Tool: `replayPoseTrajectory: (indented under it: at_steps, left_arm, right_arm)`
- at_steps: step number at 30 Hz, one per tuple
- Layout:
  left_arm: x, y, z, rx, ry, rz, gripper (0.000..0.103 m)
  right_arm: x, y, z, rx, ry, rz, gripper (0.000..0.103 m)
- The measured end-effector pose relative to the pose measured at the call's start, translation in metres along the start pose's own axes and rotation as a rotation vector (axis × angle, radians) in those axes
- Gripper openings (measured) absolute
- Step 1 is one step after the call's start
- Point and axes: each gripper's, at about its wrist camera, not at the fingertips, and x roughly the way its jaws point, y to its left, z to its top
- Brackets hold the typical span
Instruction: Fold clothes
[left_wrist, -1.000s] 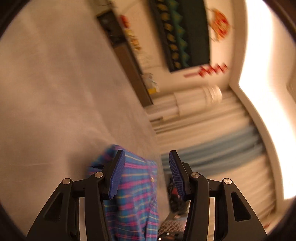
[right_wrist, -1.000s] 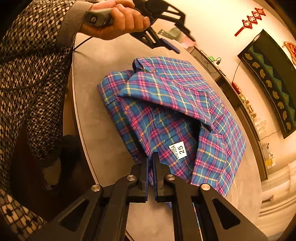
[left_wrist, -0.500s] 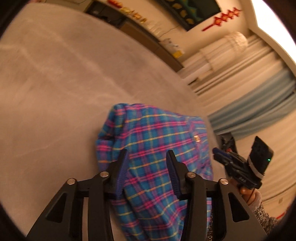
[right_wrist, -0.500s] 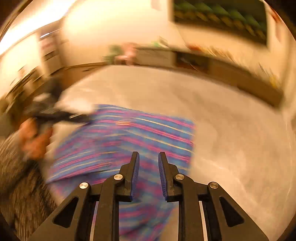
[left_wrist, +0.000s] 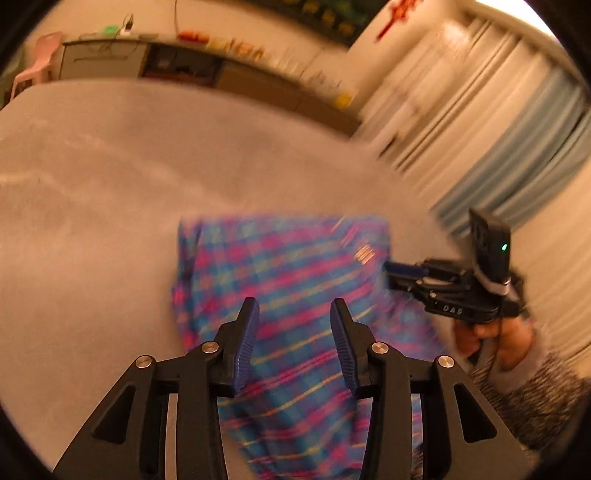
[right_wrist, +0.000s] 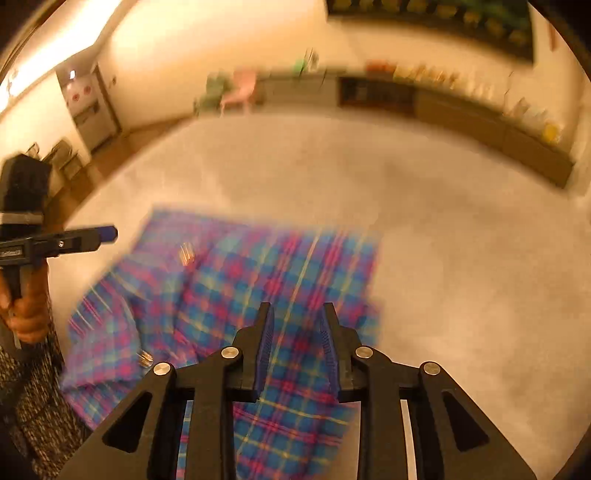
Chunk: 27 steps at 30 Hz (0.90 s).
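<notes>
Lying on the grey table (left_wrist: 92, 177), the plaid shirt (left_wrist: 291, 266) forms a compact, roughly rectangular bundle near the near edge, so most of the folding appears done. The left gripper (left_wrist: 293, 345) hangs above the shirt with its jaws apart and opening, nothing pinched between them. The right gripper (right_wrist: 295, 347) likewise sits over the cloth, jaws apart and opening, holding nothing. One loose flap (right_wrist: 107, 332) at the near left side looks uneven; tucking or squaring it probably remains.

Home living room, long low sideboard (right_wrist: 461, 110), pleated curtains (left_wrist: 498, 122), pink chair (right_wrist: 240, 90)
</notes>
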Motion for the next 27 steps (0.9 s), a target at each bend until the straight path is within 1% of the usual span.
replayPoseTrajectory:
  at_steps: [1,2,3,4,5,6,8,9,10,11,12,13,14,15,16,17,18,19,20,21,22,23,24,25,26,27]
  left_arm:
    - [0.003,-0.001,-0.008,0.025,-0.019,0.020,0.040]
    - [0.002,-0.003,-0.012,0.044,-0.027,0.032,0.041]
    - [0.001,-0.004,-0.015,0.045,-0.029,0.038,0.041]
    - [0.000,-0.003,-0.016,0.035,-0.026,0.041,0.041]
    - [-0.002,-0.001,-0.017,0.027,-0.026,0.042,0.041]
    - [-0.003,-0.001,-0.017,0.023,-0.026,0.042,0.041]
    - [0.000,-0.004,-0.012,0.001,-0.027,0.042,0.041]
    - [-0.002,-0.003,-0.012,-0.010,-0.029,0.043,0.041]
    - [-0.002,-0.003,-0.012,-0.017,-0.032,0.048,0.041]
    - [0.000,-0.004,-0.014,-0.017,-0.036,0.056,0.041]
    - [0.004,-0.006,-0.013,-0.021,-0.042,0.071,0.041]
    - [0.008,-0.013,-0.013,-0.027,-0.051,0.102,0.041]
    - [0.009,-0.019,-0.014,-0.039,-0.058,0.137,0.041]
    - [0.009,-0.025,-0.016,-0.066,-0.068,0.172,0.040]
    - [0.008,-0.030,-0.023,-0.115,-0.080,0.198,0.040]
    - [0.006,-0.042,-0.034,-0.174,-0.085,0.224,0.041]
    - [0.010,-0.062,-0.040,-0.163,-0.052,0.220,0.044]
    - [0.017,-0.093,-0.042,-0.078,0.019,0.163,0.046]
    - [0.022,-0.129,-0.048,0.018,0.085,0.070,0.041]
    - [0.020,-0.154,-0.053,0.073,0.111,0.005,0.039]
    - [0.013,-0.176,-0.057,0.124,0.105,-0.043,0.039]
    - [0.001,-0.192,-0.058,0.177,0.081,-0.096,0.039]
    - [-0.012,-0.203,-0.056,0.220,0.051,-0.141,0.039]
    - [-0.025,-0.208,-0.051,0.250,0.019,-0.175,0.039]
    - [-0.032,-0.209,-0.039,0.268,-0.014,-0.199,0.039]
    - [-0.040,-0.205,-0.030,0.280,-0.052,-0.197,0.039]
  right_arm:
    - [0.006,0.004,-0.007,-0.036,-0.044,-0.020,0.030]
    - [0.014,0.007,-0.012,-0.055,-0.030,-0.028,0.031]
    - [0.017,0.005,-0.017,-0.038,-0.010,-0.048,0.031]
    - [0.014,0.003,-0.022,-0.004,-0.015,-0.059,0.031]
    - [0.006,0.001,-0.029,0.031,-0.033,-0.039,0.032]
    - [-0.003,0.002,-0.039,0.050,-0.050,0.014,0.032]
    - [-0.012,0.019,-0.061,0.008,-0.052,0.130,0.032]
    - [-0.007,0.035,-0.078,-0.044,-0.011,0.221,0.031]
    - [0.003,0.050,-0.095,-0.093,0.031,0.278,0.030]
    - [0.018,0.064,-0.112,-0.138,0.072,0.291,0.030]
    - [0.041,0.075,-0.128,-0.182,0.135,0.272,0.027]
    - [0.061,0.080,-0.137,-0.214,0.178,0.231,0.023]
    - [0.074,0.079,-0.141,-0.228,0.174,0.211,0.015]
    - [0.087,0.072,-0.139,-0.220,0.175,0.195,0.013]
    - [0.098,0.065,-0.135,-0.226,0.170,0.142,0.012]
    - [0.111,0.055,-0.131,-0.249,0.154,0.042,0.012]
    - [0.129,0.041,-0.126,-0.270,0.126,-0.114,0.015]
    - [0.145,0.023,-0.121,-0.263,0.106,-0.279,0.023]
    - [0.160,0.002,-0.117,-0.222,0.087,-0.448,0.032]
    - [0.165,-0.026,-0.117,-0.117,0.047,-0.533,0.032]
    - [0.162,-0.044,-0.120,-0.012,0.010,-0.502,0.032]
    - [0.152,-0.062,-0.130,0.119,-0.038,-0.409,0.032]
    - [0.140,-0.076,-0.146,0.244,-0.094,-0.316,0.032]
    - [0.133,-0.077,-0.163,0.305,-0.129,-0.259,0.032]
    - [0.129,-0.073,-0.180,0.324,-0.150,-0.217,0.032]
    - [0.126,-0.066,-0.197,0.328,-0.171,-0.172,0.032]
